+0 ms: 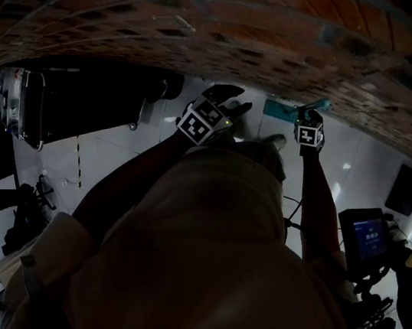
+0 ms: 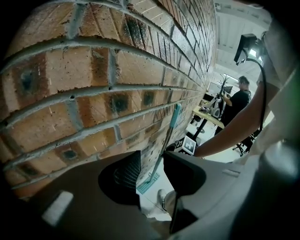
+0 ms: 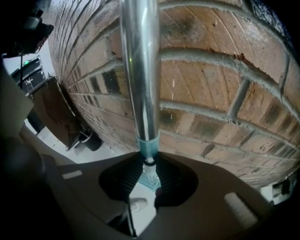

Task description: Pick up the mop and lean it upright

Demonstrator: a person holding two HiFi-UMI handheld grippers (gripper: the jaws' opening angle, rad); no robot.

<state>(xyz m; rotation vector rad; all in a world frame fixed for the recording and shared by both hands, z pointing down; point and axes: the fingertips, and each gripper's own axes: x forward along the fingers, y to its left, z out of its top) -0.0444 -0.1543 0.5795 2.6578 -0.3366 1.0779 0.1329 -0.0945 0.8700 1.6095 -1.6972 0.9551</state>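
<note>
**Right gripper** point(image 3: 149, 161): jaws narrow, clamped on the silver pole of the mop point(image 3: 140, 70) right at its teal collar point(image 3: 147, 144).
**Left gripper** point(image 2: 151, 159): jaws apart with nothing between the pads. The pole only shows through the gap, well apart from them.
**Mop position:** the pole is steeply tilted close along the brick wall point(image 3: 225, 93). The mop head point(image 2: 147, 183) is down on the pale floor point(image 1: 111, 155) at the wall's foot. Whether the top touches brick cannot be told.
**Risk, skid:** the glossy floor could let the head slide outward on release if the lean is too shallow.
**Risk, roll:** the smooth round pole may slip sideways along the brick, since only one gripper steadies it.
**Nearby:** a shoe point(image 2: 164, 199) is just beside the mop head and could catch it.
**Farther off:** a dark panel point(image 3: 54, 110) leans on the wall, and the desk point(image 2: 211, 118) and a person point(image 2: 240, 96) are well apart. None of these obstructs the mop.
</note>
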